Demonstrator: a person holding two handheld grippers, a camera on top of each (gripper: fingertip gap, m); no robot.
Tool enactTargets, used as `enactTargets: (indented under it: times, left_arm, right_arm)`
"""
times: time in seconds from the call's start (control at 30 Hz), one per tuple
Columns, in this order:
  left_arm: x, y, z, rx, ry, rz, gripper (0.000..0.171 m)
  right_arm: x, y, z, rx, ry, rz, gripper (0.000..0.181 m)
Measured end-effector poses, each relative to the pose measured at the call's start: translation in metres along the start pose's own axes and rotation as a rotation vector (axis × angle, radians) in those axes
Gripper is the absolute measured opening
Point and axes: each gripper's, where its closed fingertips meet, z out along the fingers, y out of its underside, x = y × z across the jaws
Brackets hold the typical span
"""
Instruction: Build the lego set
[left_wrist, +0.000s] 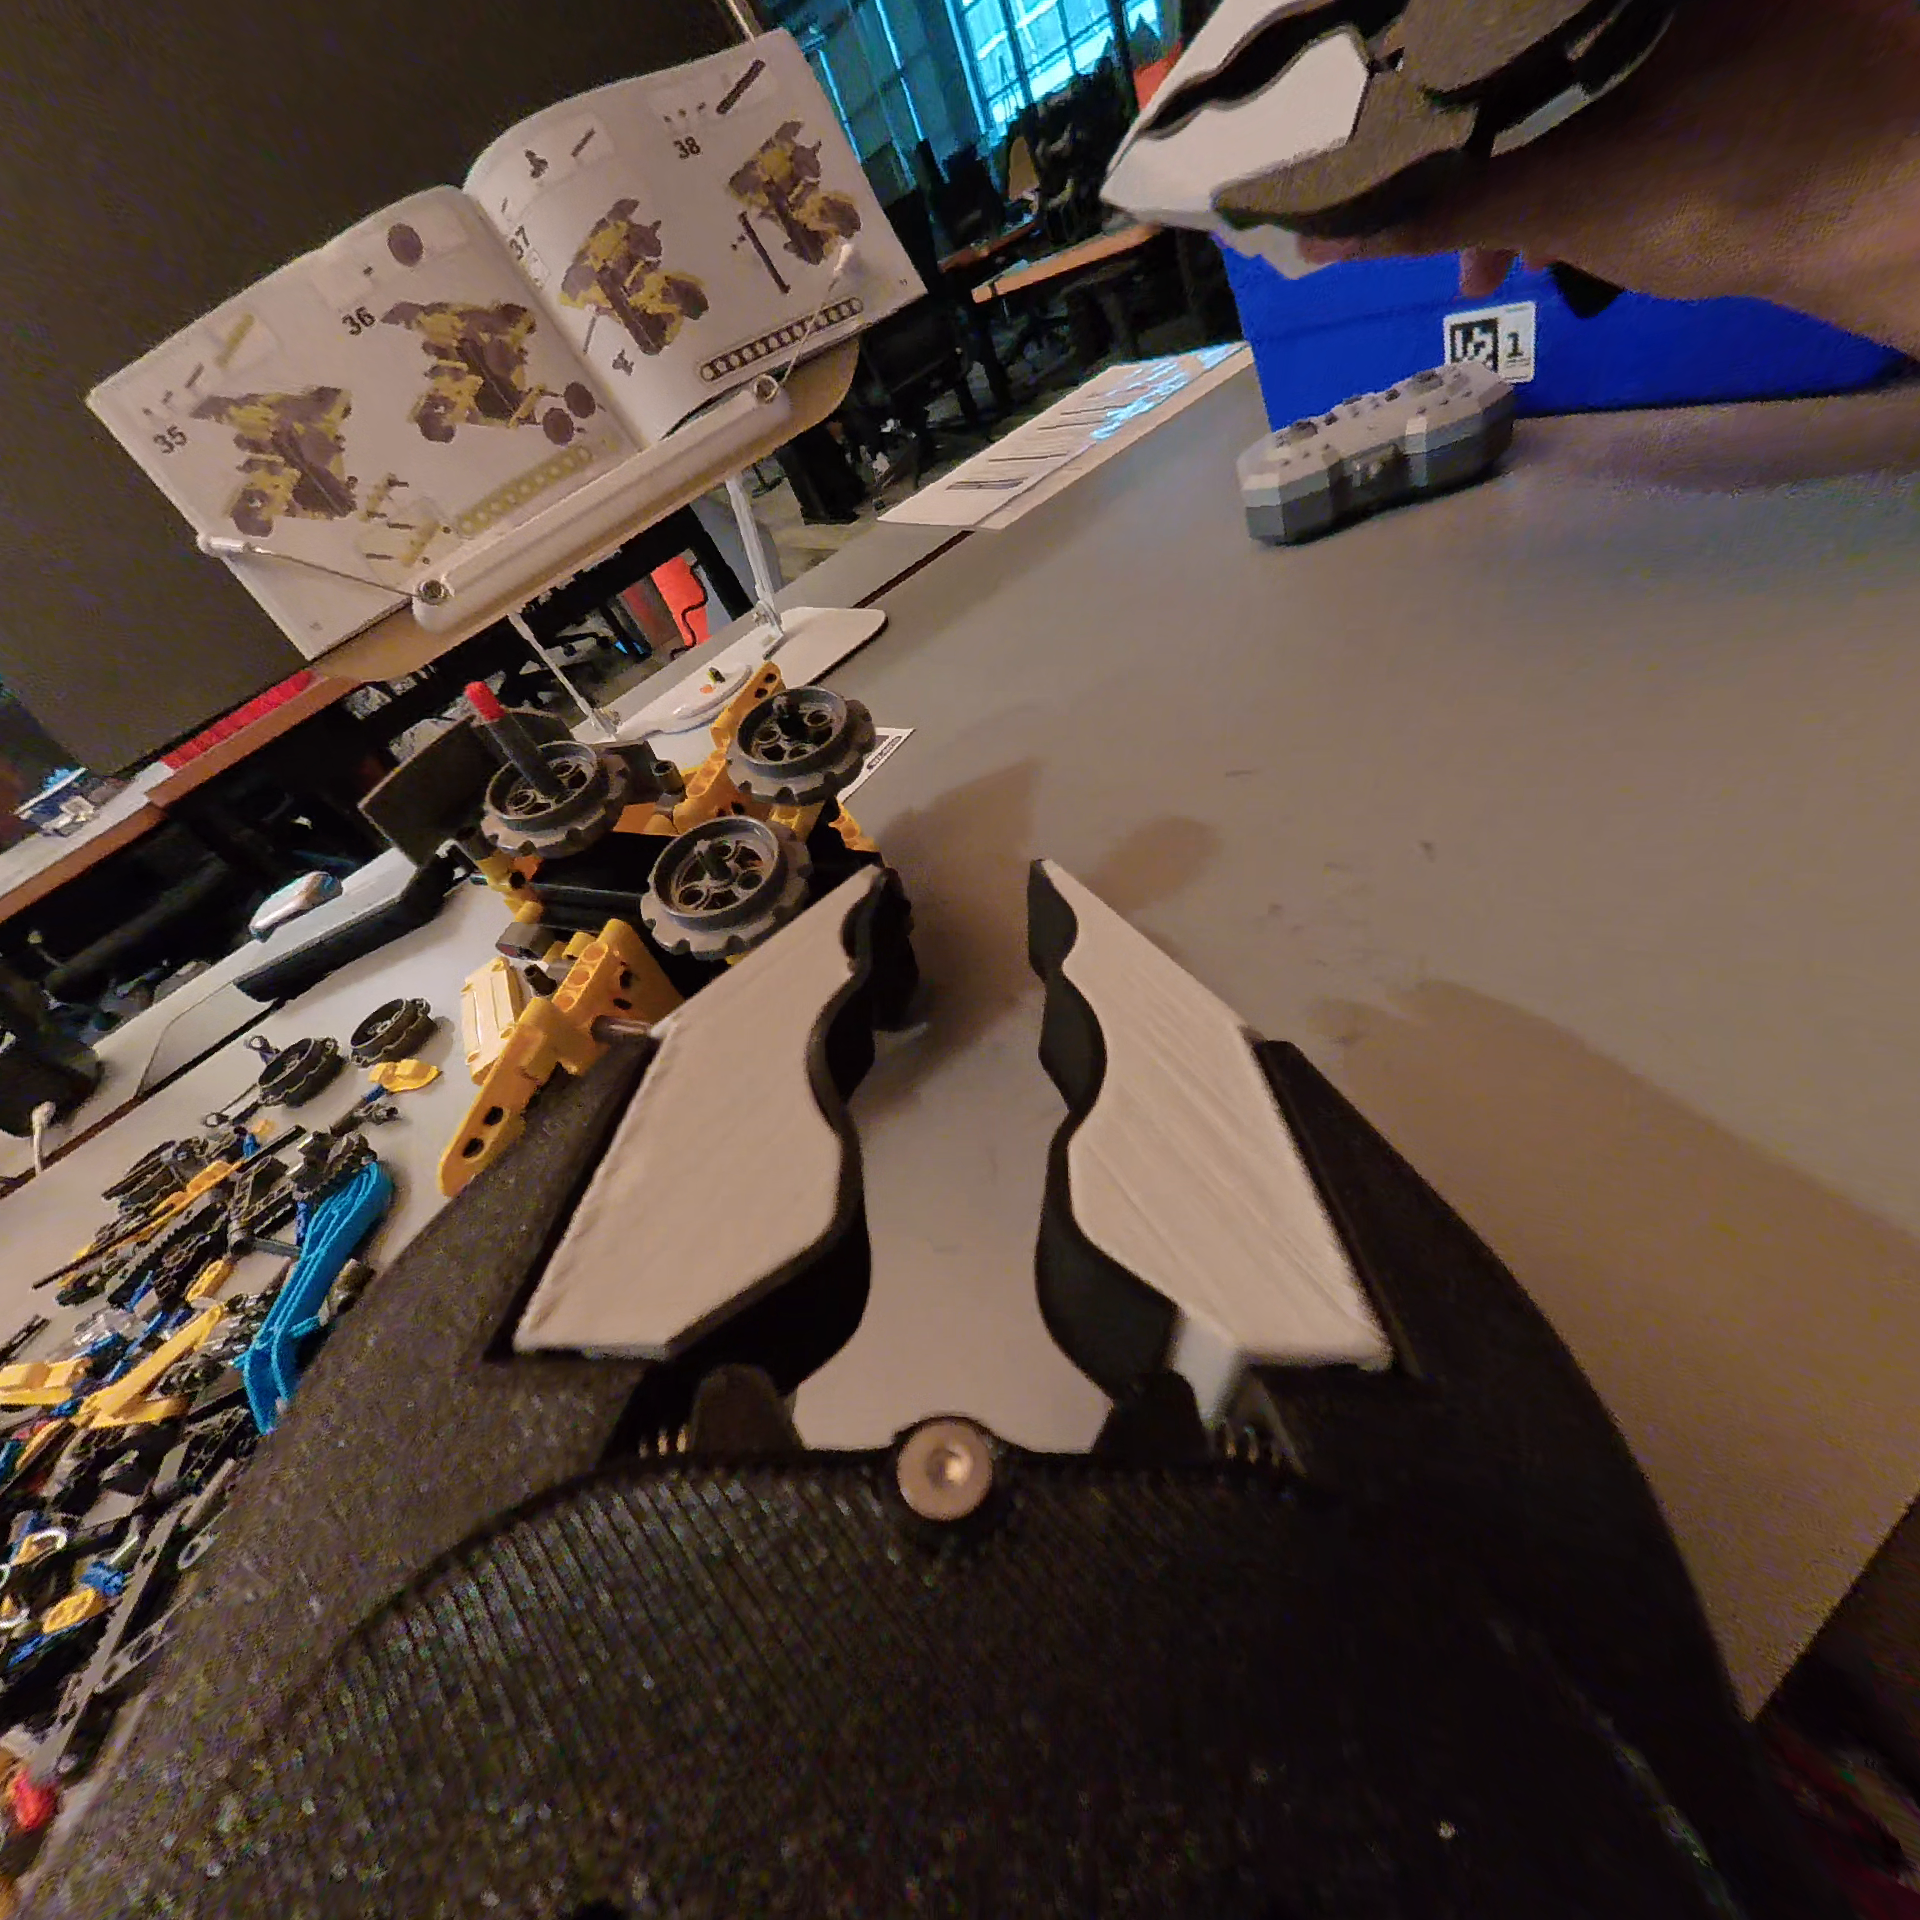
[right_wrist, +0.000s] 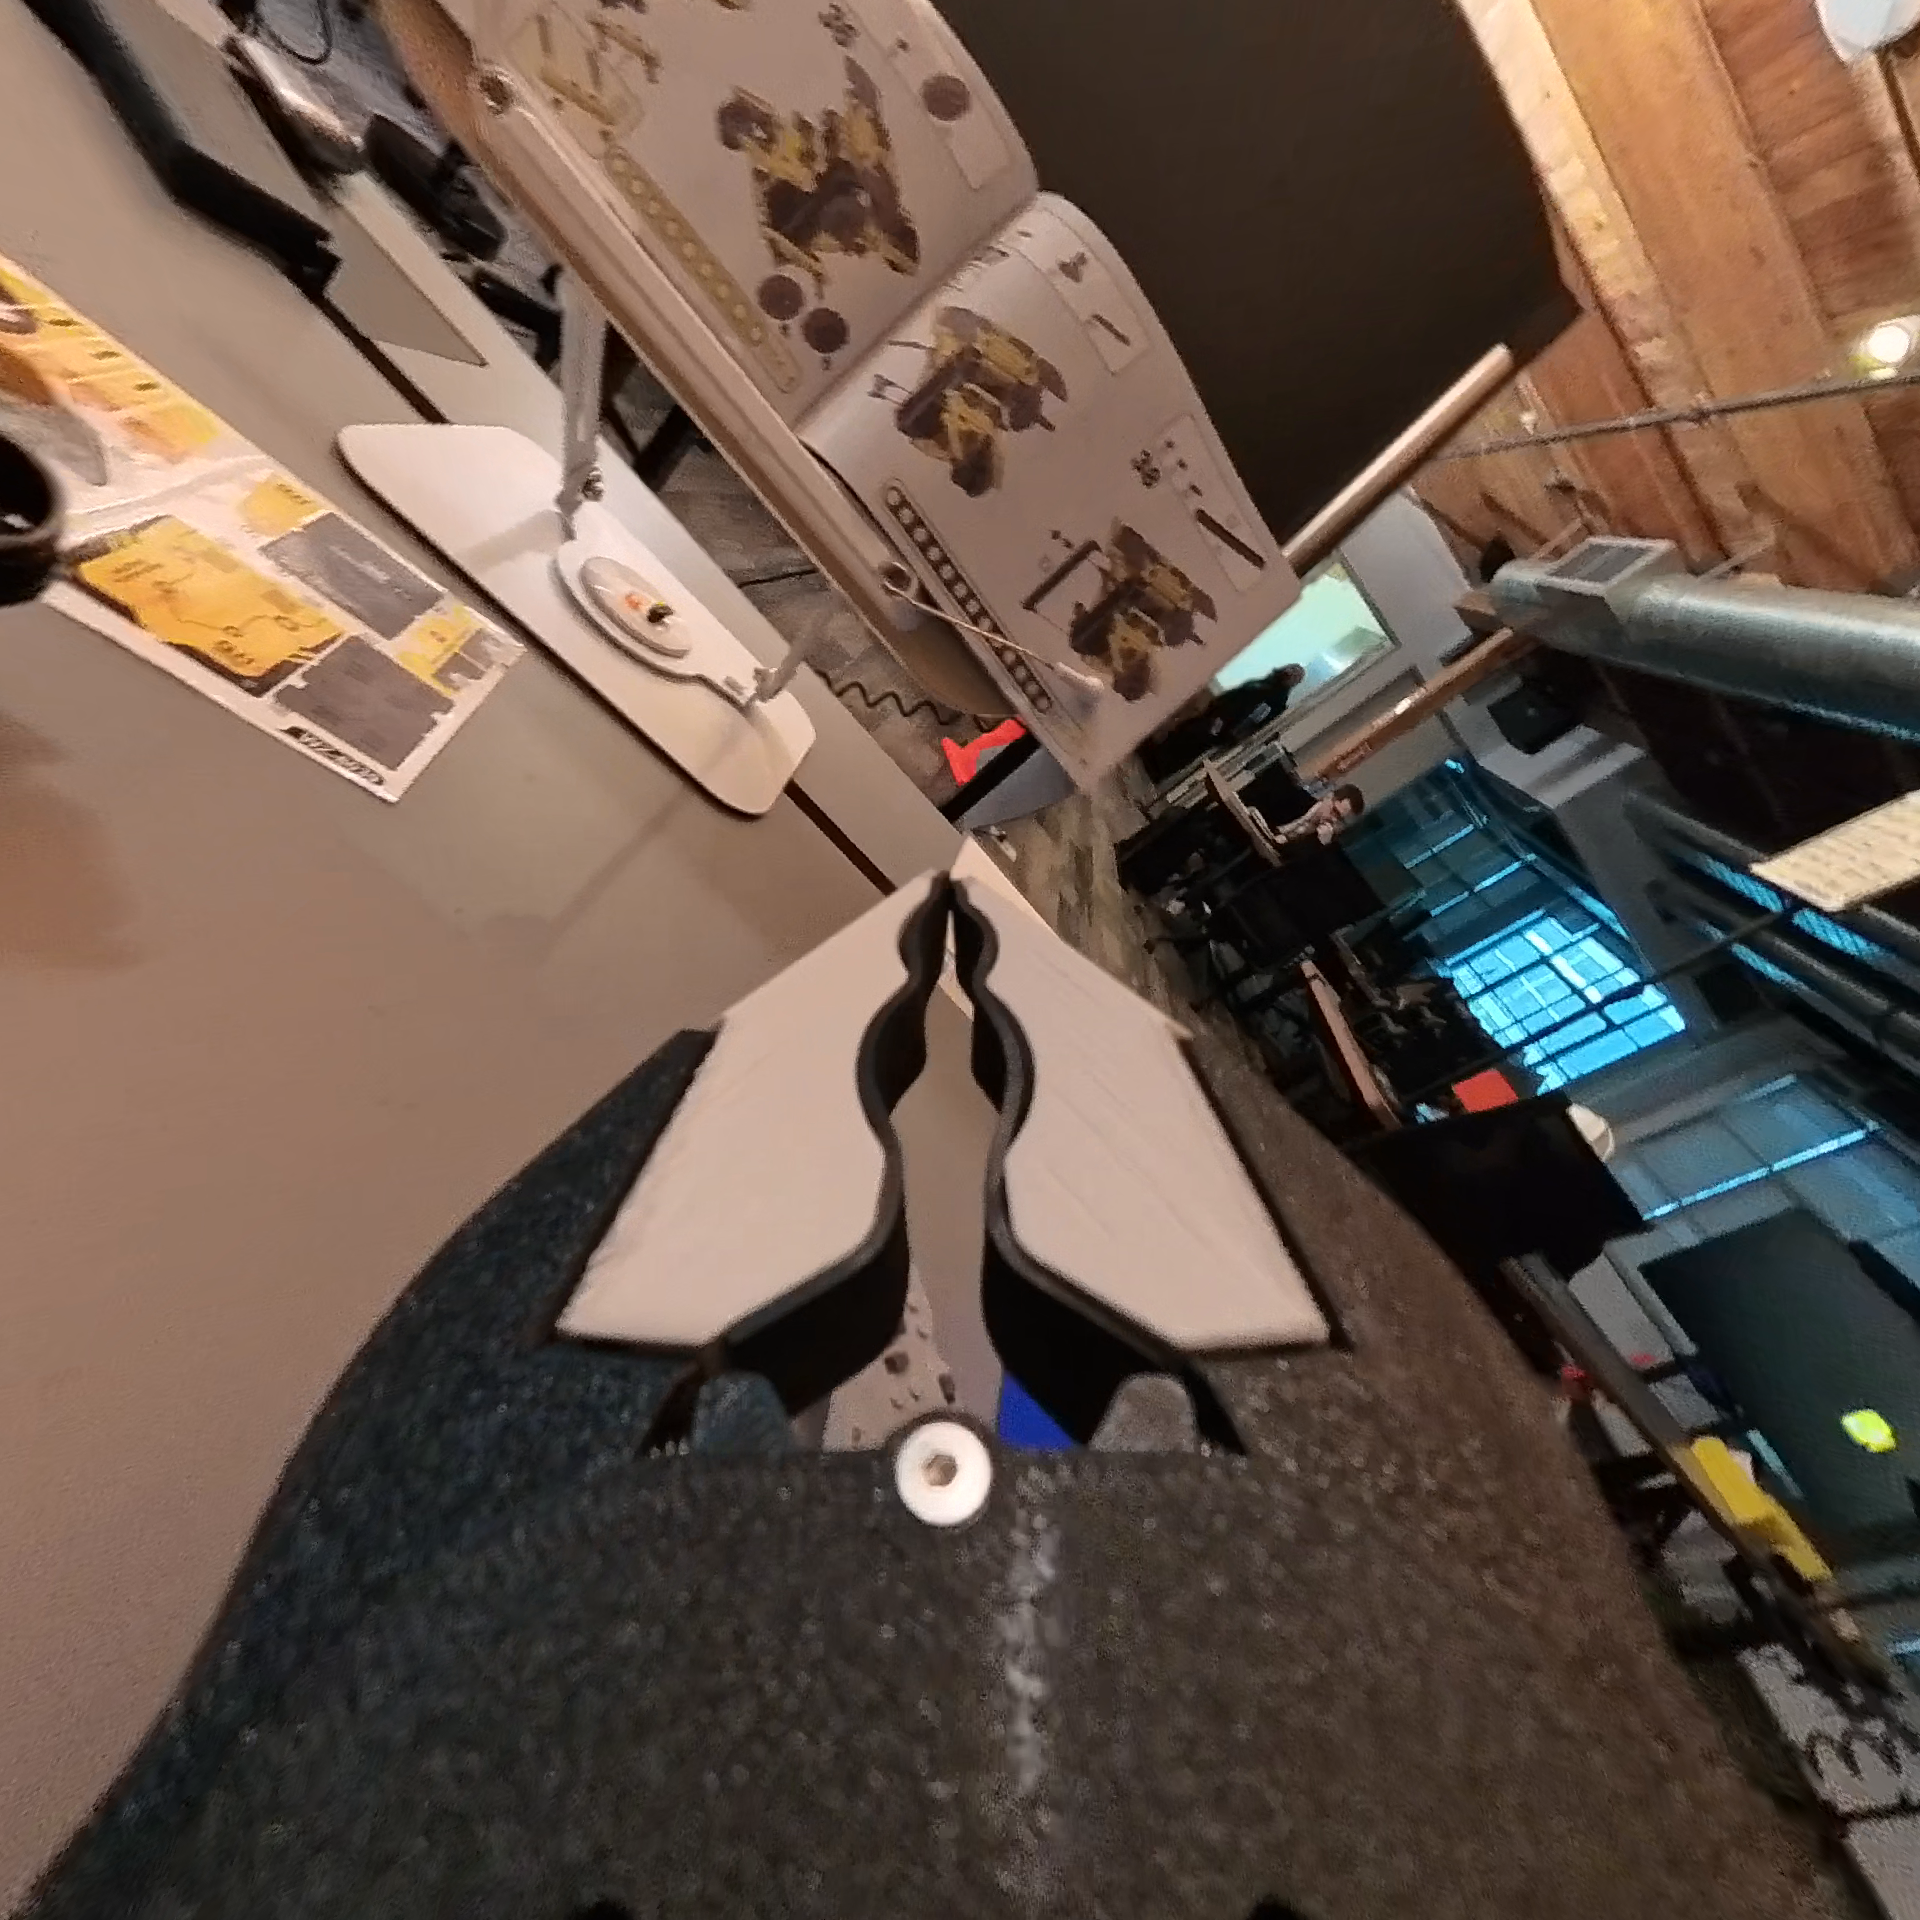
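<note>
My left gripper (left_wrist: 961, 878) is open and empty, low over the grey table (left_wrist: 1455, 831). Its left finger (left_wrist: 748, 1091) lies right beside a yellow and black brick-built vehicle (left_wrist: 665, 862) with three grey toothed wheels on top. My right gripper (right_wrist: 951, 896) is shut with nothing between its tips, tilted and raised above the table (right_wrist: 260, 1039). It also shows at the top right of the left wrist view (left_wrist: 1174, 182), held by a hand. An open instruction booklet (left_wrist: 499, 343) rests on a white stand and shows in the right wrist view (right_wrist: 935, 343) too.
Loose yellow, black and blue parts (left_wrist: 177, 1278) lie in a heap at the left, with two loose wheels (left_wrist: 343, 1049). A grey block-shaped unit (left_wrist: 1371, 452) sits far right before a blue bin (left_wrist: 1455, 322). A sticker sheet (right_wrist: 270, 613) lies near the stand's base (right_wrist: 582, 603). About 35 cm separates my right fingertips from the stand's base (right_wrist: 582, 603).
</note>
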Motion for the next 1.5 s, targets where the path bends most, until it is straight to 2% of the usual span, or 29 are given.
enactTargets:
  times: [0.17,0.4,0.57,1.03,1.23,1.5]
  left_arm:
    - [0.006,0.004,0.004,-0.032,-0.005,0.064,0.028]
    - [0.011,0.010,0.008,-0.065,-0.022,0.134,0.030]
    - [0.013,0.014,0.011,-0.092,-0.024,0.165,0.030]
    - [0.006,0.008,0.007,-0.049,-0.071,0.165,0.041]
    - [0.008,0.006,0.005,-0.031,-0.076,0.190,0.042]
    - [0.002,0.003,0.003,-0.008,-0.092,0.149,0.045]
  right_arm:
    - [0.015,0.014,0.002,-0.021,0.028,0.084,0.000]
    - [0.014,0.014,0.001,-0.009,0.027,0.073,0.000]
    - [0.016,0.021,0.004,-0.017,0.015,0.136,0.000]
    - [-0.007,0.012,0.007,0.008,-0.058,0.137,0.000]
    - [-0.021,0.013,0.009,0.003,-0.106,0.130,0.004]
    - [-0.034,0.011,0.010,0.015,-0.164,0.136,0.014]
